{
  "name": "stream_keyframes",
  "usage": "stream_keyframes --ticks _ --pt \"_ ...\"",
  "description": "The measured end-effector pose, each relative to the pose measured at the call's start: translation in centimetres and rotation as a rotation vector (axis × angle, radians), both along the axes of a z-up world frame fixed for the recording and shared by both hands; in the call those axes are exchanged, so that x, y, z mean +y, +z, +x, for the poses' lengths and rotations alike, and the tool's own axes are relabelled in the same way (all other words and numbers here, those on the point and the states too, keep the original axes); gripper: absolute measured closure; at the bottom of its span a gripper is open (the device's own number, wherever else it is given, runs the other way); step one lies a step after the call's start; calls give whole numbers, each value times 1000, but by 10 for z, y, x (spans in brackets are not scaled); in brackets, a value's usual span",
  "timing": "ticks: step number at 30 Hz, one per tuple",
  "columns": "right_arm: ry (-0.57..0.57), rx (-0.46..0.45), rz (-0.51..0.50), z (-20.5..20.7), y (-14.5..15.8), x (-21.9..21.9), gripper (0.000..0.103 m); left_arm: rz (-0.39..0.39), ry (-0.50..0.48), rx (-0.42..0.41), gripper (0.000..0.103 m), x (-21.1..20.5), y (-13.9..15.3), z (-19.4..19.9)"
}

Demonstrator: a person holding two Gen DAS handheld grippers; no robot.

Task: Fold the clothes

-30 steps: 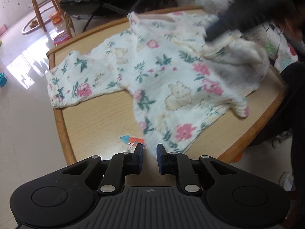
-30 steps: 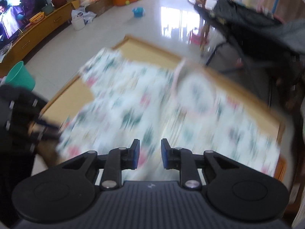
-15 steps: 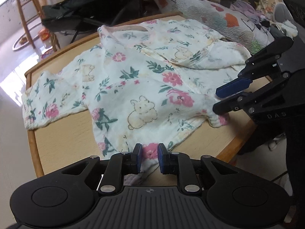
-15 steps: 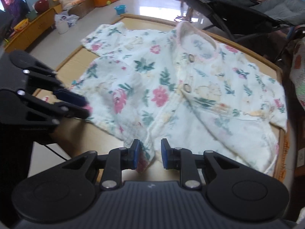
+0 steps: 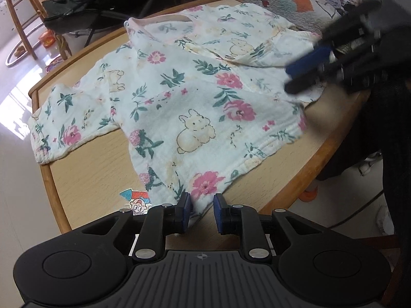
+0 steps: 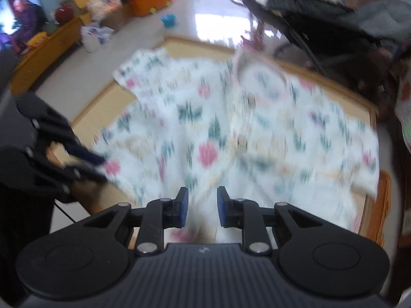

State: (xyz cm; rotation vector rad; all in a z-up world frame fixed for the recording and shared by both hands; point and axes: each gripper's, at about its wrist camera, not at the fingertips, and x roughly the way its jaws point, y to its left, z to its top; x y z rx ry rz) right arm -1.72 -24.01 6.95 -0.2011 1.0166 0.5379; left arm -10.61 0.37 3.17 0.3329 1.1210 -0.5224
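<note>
On the wooden table [image 5: 84, 179] a floral baby shirt [image 5: 195, 107] lies spread, unfolded. Left gripper [image 5: 201, 211] sits unclenched at its 6 o'clock hem; right gripper [image 6: 200, 210], also parted, holds nothing. Next, I judge, each must pinch an edge.

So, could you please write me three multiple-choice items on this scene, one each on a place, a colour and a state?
1. Where does the small cartoon sticker lie?
A. On the wooden table, beside the shirt's hem
B. On the shirt's collar
C. On the floor

2. What colour are the pads of the left hand-held gripper?
A. Red
B. Blue
C. Green

3. How does the floral shirt lie?
A. Rolled into a ball
B. Hanging from a chair
C. Spread out on the table, not yet folded in half

Answers: 1 A, the sticker sits on bare wood left of the hem corner; 2 B, both pad faces show blue; 3 C, body and one sleeve lie open across the tabletop.
</note>
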Motion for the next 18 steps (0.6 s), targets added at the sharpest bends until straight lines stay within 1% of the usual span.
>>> stream_keyframes --ticks 2,4,7,10,12,13,15,16,18 --pt "16 -36 -22 24 8 -1 80 -2 2 0 79 0 0 0" --pt "14 -69 -45 52 8 -2 80 -17 15 6 79 3 1 1" --pt "-35 -56 -41 96 -2 -5 80 -65 77 1 79 12 4 3" --pt "-87 -32 -22 121 -15 -3 80 -105 168 -54 79 29 18 7" --pt "-112 -18 -11 130 -24 0 80 -132 243 -107 79 43 31 15" --pt "-122 -12 -4 130 -28 2 80 -144 289 -136 77 51 38 21" --pt "-143 -8 12 128 -33 5 80 -156 408 -205 64 69 50 36" --pt "-150 -8 18 126 -35 7 80 -157 470 -226 59 78 53 46" --pt "-162 -12 27 122 -37 10 80 -147 582 -230 57 97 53 69"
